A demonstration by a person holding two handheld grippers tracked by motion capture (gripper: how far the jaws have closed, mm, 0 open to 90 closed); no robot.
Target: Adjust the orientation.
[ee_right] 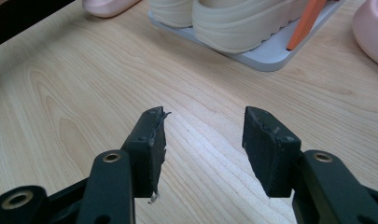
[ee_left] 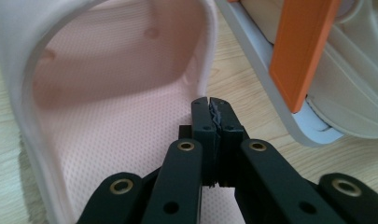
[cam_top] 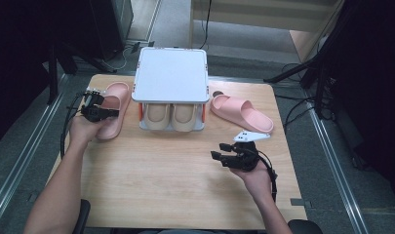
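Note:
A pink slipper (cam_top: 113,100) lies at the table's left, beside a small white two-tier rack (cam_top: 170,73). My left gripper (cam_top: 115,113) reaches over it from the left. In the left gripper view its jaws (ee_left: 210,101) are shut together above the slipper's footbed (ee_left: 107,121), just behind the strap, with nothing visible between them. A second pink slipper (cam_top: 241,113) lies right of the rack. My right gripper (cam_top: 217,150) hovers over bare wood at the front right. It is open and empty (ee_right: 203,123), pointing toward the rack.
A pair of beige slippers (cam_top: 170,116) sits on the rack's lower shelf (ee_right: 270,58), between orange posts (ee_left: 303,51). The wooden table (cam_top: 175,195) has open surface in front of the rack. Dark stands and cables surround the table.

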